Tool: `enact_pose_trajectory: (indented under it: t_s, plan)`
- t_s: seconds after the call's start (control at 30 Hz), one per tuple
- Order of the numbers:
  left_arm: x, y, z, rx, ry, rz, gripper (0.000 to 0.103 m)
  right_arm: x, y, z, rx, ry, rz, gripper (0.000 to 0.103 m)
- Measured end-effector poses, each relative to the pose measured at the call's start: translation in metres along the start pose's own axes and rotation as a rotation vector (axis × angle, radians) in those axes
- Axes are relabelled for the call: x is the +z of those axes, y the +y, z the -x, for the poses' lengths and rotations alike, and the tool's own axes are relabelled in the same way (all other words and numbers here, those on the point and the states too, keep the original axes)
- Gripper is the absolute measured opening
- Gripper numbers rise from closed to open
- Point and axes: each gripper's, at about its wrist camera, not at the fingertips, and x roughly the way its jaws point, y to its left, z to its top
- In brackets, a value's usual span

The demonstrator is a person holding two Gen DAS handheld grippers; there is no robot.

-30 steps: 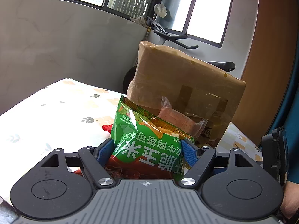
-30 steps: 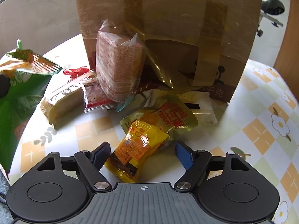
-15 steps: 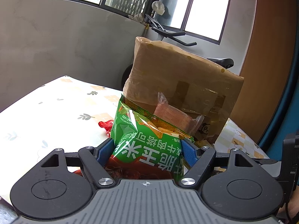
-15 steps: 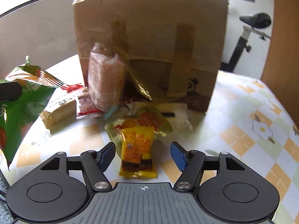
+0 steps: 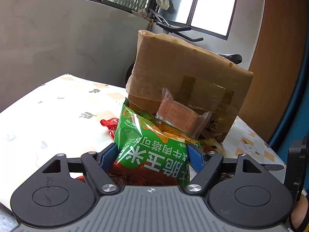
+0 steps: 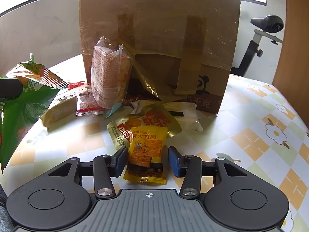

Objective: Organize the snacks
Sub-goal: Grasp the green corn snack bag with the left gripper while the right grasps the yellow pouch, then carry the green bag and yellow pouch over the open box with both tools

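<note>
Snacks lie scattered on the table before a taped box. The yellow packet lies flat between the right gripper jaws, which are closing with a gap left on each side, so nothing is pinched yet. Its long axis runs away from the camera, toward the box, with the dark end nearest. Its far end overlaps the gold pouch. The risk, as I judge it: thin, slick film may buckle or slide out as the pads meet, or drag the pouch along. The left gripper holds the green chip bag clamped upright, jaws wide around it; a squeeze could crush the chips.
</note>
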Motion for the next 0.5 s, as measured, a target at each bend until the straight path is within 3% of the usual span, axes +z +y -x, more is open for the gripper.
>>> enact_pose_trajectory:
  t_s: [0.2, 0.5]
  plan:
    - [0.000, 0.001, -0.001, 0.003, 0.002, 0.003, 0.080, 0.000, -0.001, 0.000, 0.013, -0.007, -0.007, 0.033]
    - [0.004, -0.001, 0.004, 0.003, -0.023, -0.020, 0.080, 0.008, -0.023, 0.017, 0.046, -0.058, -0.141, 0.031]
